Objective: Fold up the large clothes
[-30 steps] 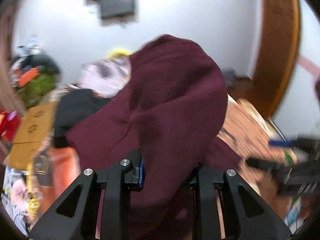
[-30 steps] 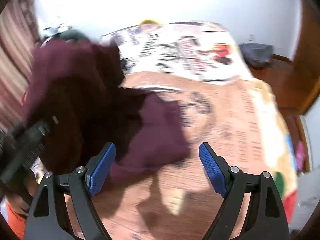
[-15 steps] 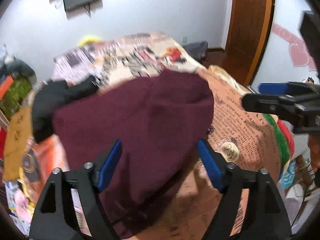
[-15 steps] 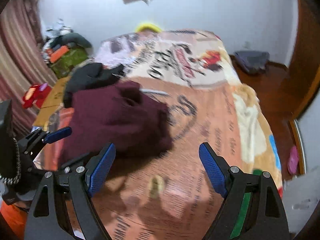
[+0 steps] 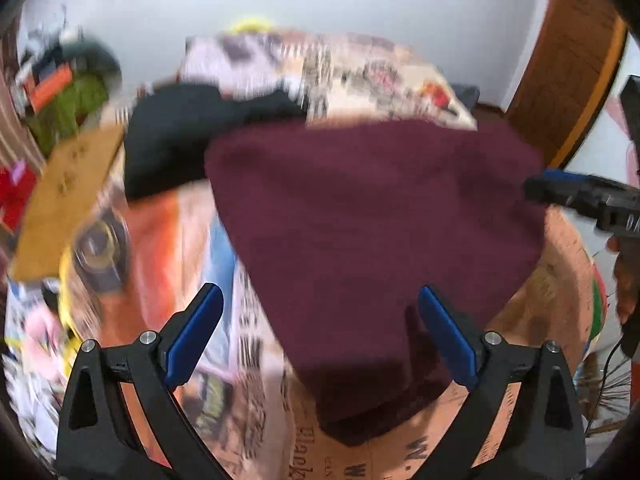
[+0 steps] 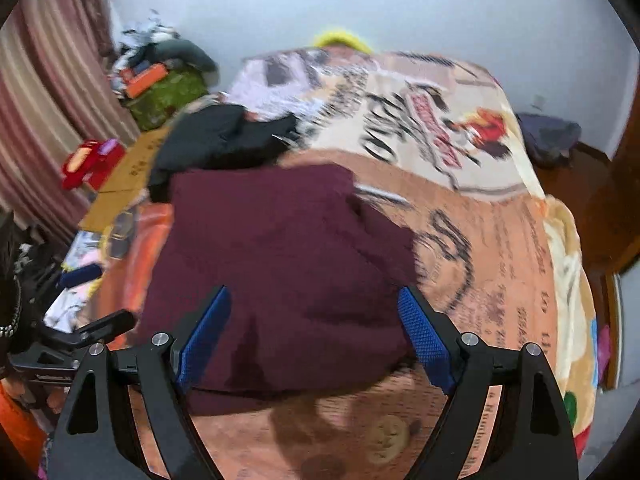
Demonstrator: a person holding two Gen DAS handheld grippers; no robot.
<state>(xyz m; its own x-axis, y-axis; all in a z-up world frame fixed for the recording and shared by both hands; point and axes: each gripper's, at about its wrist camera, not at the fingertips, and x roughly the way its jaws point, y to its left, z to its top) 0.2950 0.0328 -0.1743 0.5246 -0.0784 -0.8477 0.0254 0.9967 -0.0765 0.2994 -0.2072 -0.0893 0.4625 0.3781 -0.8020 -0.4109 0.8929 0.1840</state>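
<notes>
Left wrist view: left hand-held gripper (image 5: 318, 330) just spread wide, empty, above maroon garment (image 5: 372, 220).

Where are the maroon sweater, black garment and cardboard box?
maroon sweater (image 5: 372, 216), left wrist view, middle of top layer.
black garment (image 6: 216, 140), right wrist view, centre of heap.
cardboard box (image 5: 68, 196), left wrist view, top flap.

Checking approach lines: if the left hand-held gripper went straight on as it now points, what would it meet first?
Most likely the maroon garment on the bed: it fills the view between the open left hand-held gripper, though blur leaves depth unclear.
</notes>
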